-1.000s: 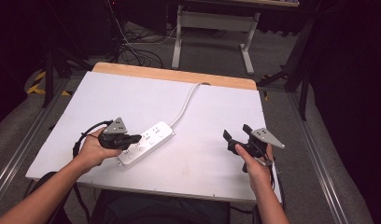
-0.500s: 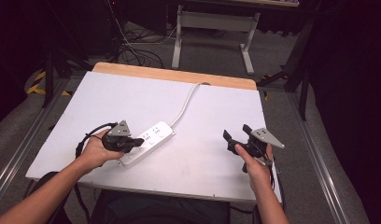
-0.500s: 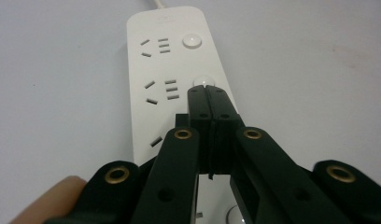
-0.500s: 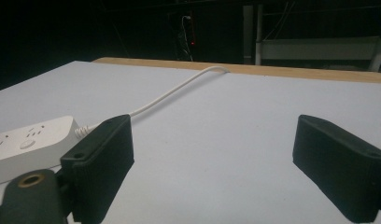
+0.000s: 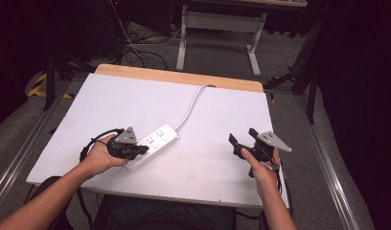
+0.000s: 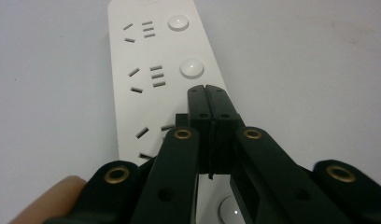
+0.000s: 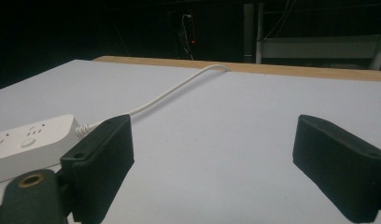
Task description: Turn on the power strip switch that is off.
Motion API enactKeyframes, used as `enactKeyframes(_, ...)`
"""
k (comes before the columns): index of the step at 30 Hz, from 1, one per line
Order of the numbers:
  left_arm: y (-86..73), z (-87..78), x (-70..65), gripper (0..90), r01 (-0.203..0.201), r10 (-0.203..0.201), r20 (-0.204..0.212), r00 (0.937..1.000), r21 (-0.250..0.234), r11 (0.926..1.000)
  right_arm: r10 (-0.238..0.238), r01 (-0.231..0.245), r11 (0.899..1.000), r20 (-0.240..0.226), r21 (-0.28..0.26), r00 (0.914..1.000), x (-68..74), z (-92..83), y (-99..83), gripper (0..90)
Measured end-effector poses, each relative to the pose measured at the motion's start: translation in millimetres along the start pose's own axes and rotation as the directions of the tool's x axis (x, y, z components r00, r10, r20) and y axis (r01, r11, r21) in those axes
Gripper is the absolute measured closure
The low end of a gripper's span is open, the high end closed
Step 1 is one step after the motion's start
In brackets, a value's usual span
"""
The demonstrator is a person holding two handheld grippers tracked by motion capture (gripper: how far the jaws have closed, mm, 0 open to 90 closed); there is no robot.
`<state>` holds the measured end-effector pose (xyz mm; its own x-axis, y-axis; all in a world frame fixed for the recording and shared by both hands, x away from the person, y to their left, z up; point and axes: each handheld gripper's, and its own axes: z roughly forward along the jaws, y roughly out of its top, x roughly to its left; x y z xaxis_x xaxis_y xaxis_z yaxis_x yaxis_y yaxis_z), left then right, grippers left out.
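Clutter is scarce on the white counter (image 5: 217, 120): a white power strip (image 5: 153, 143) lies near the front left, its cord (image 5: 189, 108) trailing to the wooden far edge (image 5: 179, 76). The left claw (image 6: 208, 91), jaws pressed together, is poised over the strip's sockets. The right claw (image 5: 242, 139), jaws wide apart, is held near the right edge, open surface between them.
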<state>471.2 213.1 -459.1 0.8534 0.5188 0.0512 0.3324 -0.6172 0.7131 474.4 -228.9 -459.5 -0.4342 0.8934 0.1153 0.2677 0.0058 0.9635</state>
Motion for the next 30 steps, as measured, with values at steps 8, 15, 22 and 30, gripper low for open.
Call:
enactKeyframes(8, -0.5, 1.2, 0.2, 90.0, 0.012, -0.012, 0.001, 0.9999, -0.006, 0.9999, 0.001, -0.001, 1.0, 0.0, 0.007, 1.0, -0.3, 0.2, -0.4, 13.0)
enactKeyframes(15, -0.5, 1.8, -1.1, 90.0, 0.024, -0.024, -0.001, 0.9997, -0.002, 0.9997, 0.002, -0.002, 1.0, -0.012, 0.025, 0.9999, -0.1, 0.8, -1.9, 12.9)
enactKeyframes(22, -3.0, -0.6, 6.8, 90.0, 0.07, -0.07, -0.005, 0.9975, 0.009, 0.9975, 0.01, -0.01, 1.0, -0.008, 0.023, 0.9999, -1.4, -0.1, -1.9, 12.7)
enactKeyframes(30, -1.8, -1.0, 7.6, 90.0, 0.069, -0.069, 0.011, 0.9976, 0.005, 0.9976, 0.006, -0.006, 1.0, -0.01, 0.018, 0.9999, -1.7, 0.0, -1.2, 12.6)
